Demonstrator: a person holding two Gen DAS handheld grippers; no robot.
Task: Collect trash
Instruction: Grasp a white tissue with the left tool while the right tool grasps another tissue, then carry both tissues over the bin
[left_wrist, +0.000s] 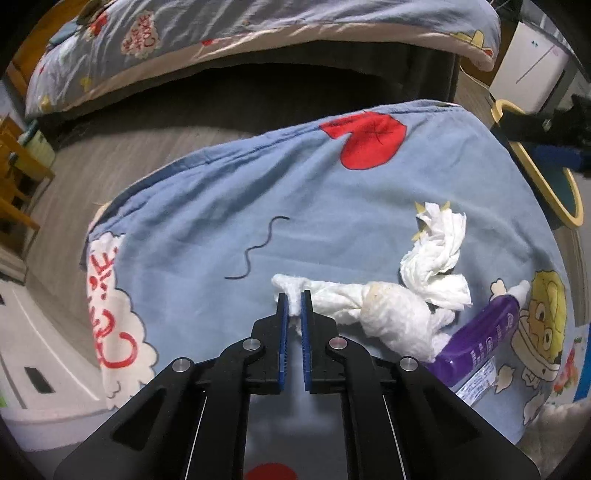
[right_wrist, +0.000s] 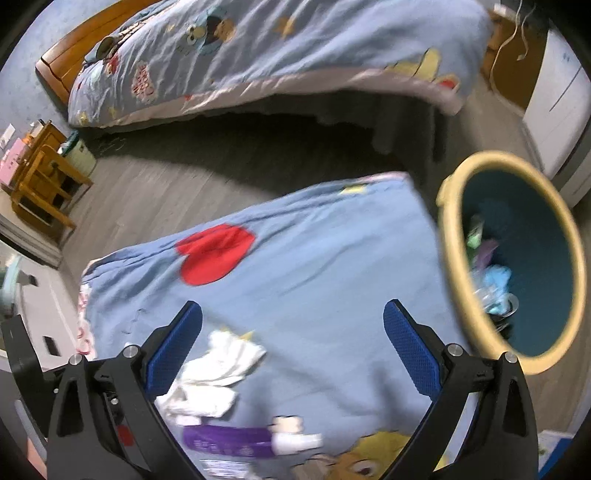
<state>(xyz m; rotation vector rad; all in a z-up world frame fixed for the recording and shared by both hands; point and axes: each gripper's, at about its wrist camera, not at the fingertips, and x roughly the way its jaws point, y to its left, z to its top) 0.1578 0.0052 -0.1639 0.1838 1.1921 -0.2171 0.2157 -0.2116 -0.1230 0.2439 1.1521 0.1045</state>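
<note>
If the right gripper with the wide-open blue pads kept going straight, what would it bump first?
Probably the light-blue cartoon bedsheet: the right gripper points at bare fabric, past the crumpled white tissue. Depth is unclear.

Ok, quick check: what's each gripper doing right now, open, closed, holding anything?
Left gripper: shut on the end of the twisted white tissue.
Right gripper: open, holding nothing, above the blue bedding.

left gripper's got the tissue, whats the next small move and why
Probably lift the left gripper straight up: its jaws are shut on one end of the twisted tissue, which lies on the blue bedding against the purple tube. The bin stands alongside.
</note>
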